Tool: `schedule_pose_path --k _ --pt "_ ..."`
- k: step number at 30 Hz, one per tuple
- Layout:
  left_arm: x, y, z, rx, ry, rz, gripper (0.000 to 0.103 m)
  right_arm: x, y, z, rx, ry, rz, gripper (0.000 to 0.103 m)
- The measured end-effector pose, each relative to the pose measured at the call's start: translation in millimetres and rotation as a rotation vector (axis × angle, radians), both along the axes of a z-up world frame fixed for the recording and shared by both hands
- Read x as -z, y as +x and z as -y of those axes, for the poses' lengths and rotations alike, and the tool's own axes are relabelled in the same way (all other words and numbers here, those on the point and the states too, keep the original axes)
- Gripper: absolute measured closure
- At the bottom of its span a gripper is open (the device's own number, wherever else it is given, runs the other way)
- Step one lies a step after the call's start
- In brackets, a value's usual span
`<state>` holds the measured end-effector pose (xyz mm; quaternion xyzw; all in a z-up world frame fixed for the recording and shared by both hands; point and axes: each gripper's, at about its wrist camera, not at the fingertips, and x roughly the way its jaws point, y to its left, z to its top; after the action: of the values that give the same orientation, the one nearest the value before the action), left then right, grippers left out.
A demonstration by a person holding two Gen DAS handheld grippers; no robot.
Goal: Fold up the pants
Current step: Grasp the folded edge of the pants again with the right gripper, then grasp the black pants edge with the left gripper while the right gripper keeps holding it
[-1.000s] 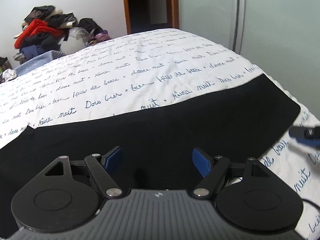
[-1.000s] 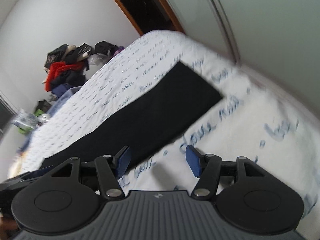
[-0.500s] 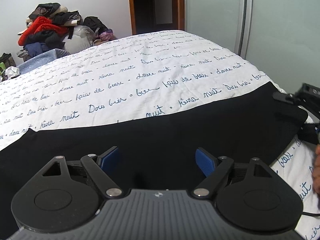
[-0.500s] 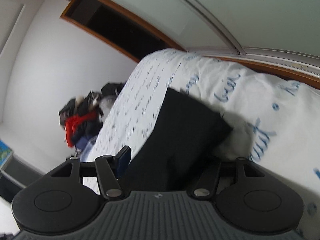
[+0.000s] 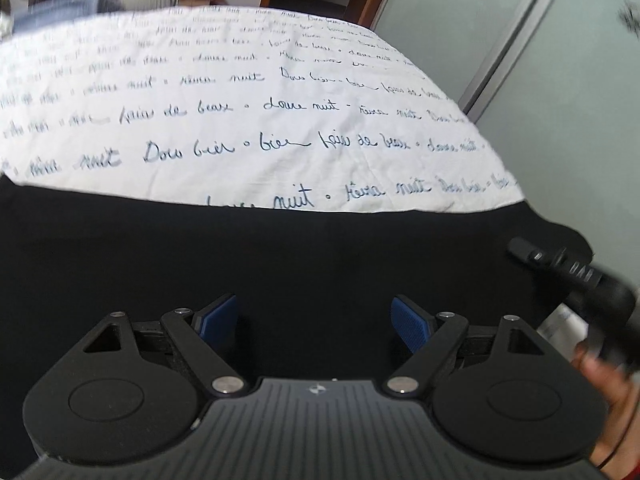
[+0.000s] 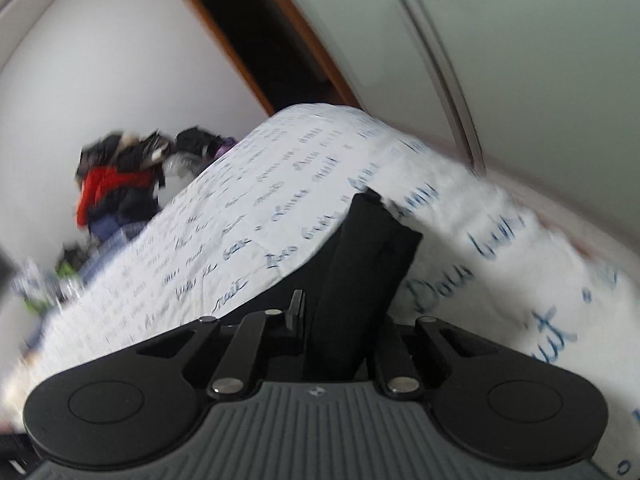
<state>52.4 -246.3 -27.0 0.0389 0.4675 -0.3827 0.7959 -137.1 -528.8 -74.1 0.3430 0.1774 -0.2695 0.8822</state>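
The black pants (image 5: 280,264) lie flat in a long band across the white script-printed bedspread (image 5: 240,120). Their end toward three o'clock is lifted into a raised fold (image 6: 360,280).

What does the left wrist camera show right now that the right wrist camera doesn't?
Left only: the left gripper, jaws wide open over the flat pants, and the right gripper seen from outside at the pants' end. Right only: the right gripper's jaws, which have just been closing, pinching a raised fold of the pants, and a red garment. Both: the black pants on the lettered bedspread.
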Motion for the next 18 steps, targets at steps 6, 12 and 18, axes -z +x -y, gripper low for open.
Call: schedule_pose_path --k 6,12,18 --pt "-0.4 16.2 -7.2 -0.007 -0.154 -0.195 0.019 -22.0 28.0 -46.9 -0.131 -0.267 -0.123 0.091" --pt "6.6 25.2 -1.9 -0.026 -0.326 -0.370 0.017 -25.7 53.5 -101.8 -0.275 -0.503 -0.224 0.091" --pt "15.2 30.0 9.7 -0.050 -0.408 -0.454 0.013 -24.9 59.5 -134.3 -0.364 -0.594 -0.253 0.091"
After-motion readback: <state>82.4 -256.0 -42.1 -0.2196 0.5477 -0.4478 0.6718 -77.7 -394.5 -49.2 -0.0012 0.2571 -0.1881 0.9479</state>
